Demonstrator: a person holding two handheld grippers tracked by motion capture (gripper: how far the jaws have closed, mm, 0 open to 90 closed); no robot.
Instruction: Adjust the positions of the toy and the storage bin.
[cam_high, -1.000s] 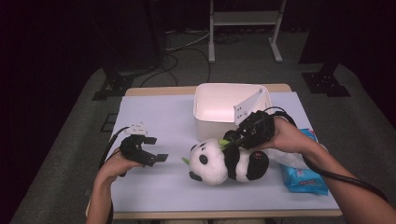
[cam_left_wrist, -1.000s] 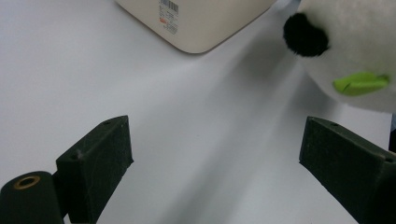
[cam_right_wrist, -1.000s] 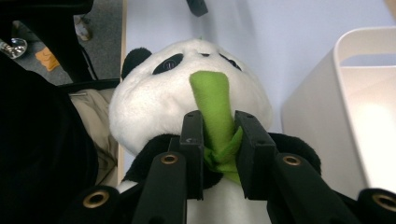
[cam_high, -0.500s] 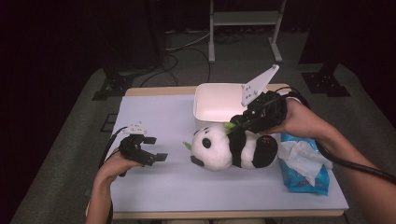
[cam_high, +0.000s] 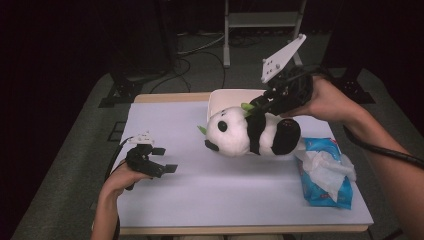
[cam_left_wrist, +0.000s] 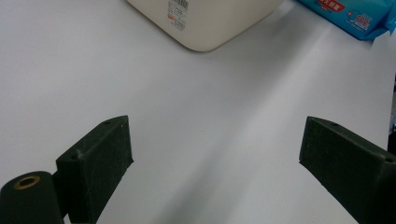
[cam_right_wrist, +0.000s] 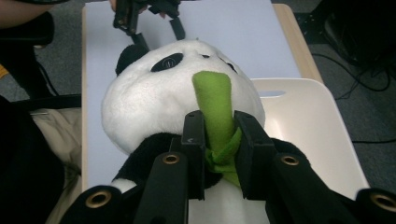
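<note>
I have the panda plush (cam_high: 250, 135) off the worktop (cam_high: 210, 195) and hanging in the air, so the pick-up is done; what is left, as I judge it, is carrying it over the white bin (cam_high: 220, 97) just behind it at twelve o'clock and letting go inside. My right tool (cam_high: 257, 106) is clenched on the green bamboo stalk (cam_right_wrist: 215, 112) sewn to the panda's chest, and the right gripper view shows both jaws pinching that stalk where a green band wraps its base. The whole toy hangs from that one soft piece, which I take to be a weak hold for its bulk.

The panda sits right of the worktop's middle, lying on its side with the head toward nine o'clock and the black legs toward three o'clock. It is plump, white with black ears, eye patches and limbs, and a green leaf tip pokes out by its head.

My left tool (cam_high: 162, 159) rests at about eight o'clock on the worktop, released, with nothing between its jaws. A blue pack of wipes (cam_high: 325, 172) lies at four o'clock, just beside the panda's feet.
</note>
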